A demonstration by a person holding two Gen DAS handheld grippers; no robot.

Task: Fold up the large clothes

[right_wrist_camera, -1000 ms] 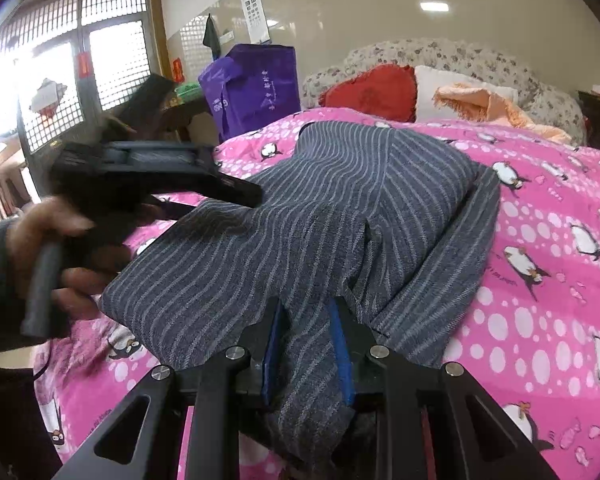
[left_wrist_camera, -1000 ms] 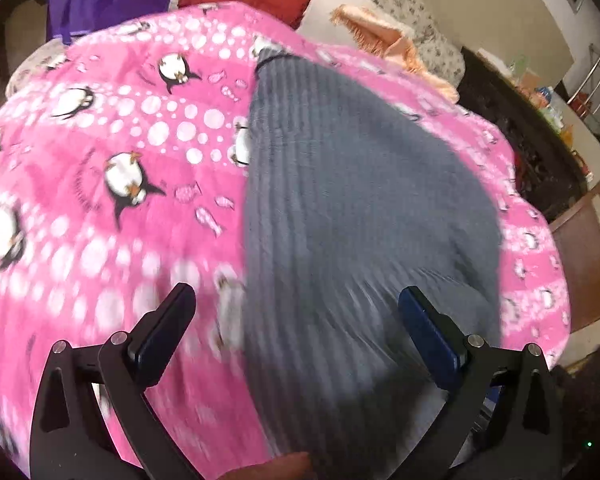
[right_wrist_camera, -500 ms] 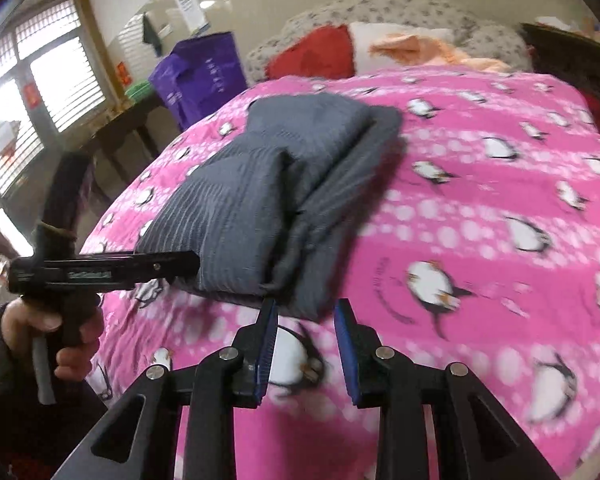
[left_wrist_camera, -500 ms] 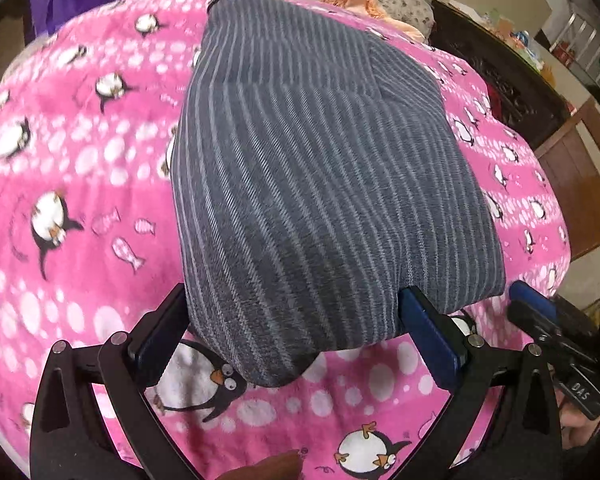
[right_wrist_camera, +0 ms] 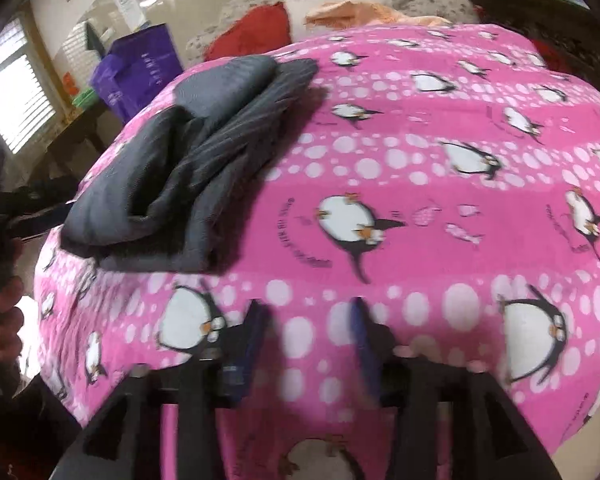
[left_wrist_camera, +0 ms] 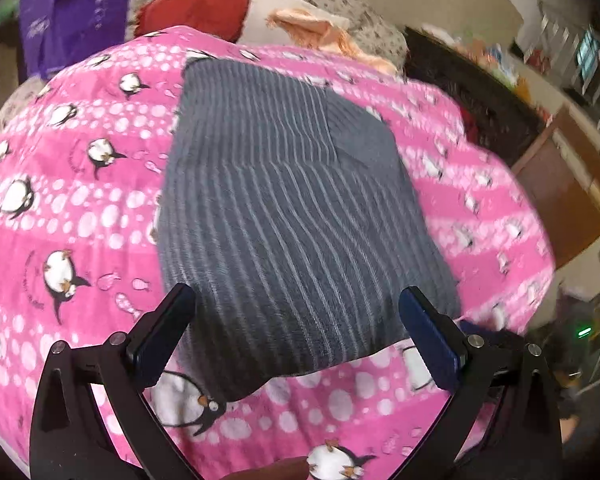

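A grey striped garment (left_wrist_camera: 284, 208) lies folded into a thick rectangle on the pink penguin blanket (left_wrist_camera: 72, 184). My left gripper (left_wrist_camera: 296, 328) is open and empty, with its fingers spread over the garment's near edge. In the right wrist view the folded garment (right_wrist_camera: 188, 172) lies at the left, with layered edges facing me. My right gripper (right_wrist_camera: 308, 344) is open and empty, held above the bare blanket (right_wrist_camera: 440, 208) near the bed's front edge, apart from the garment.
A red pillow (left_wrist_camera: 196, 8), a white pillow and an orange cloth (left_wrist_camera: 320, 32) lie at the head of the bed. A purple bag (right_wrist_camera: 140, 68) stands at the left. Dark wooden furniture (left_wrist_camera: 472, 96) runs along the bed's right side.
My right gripper has let go of the garment, opened and pulled back toward the bed's front edge. My left gripper stays open and has shifted over the garment's near edge.
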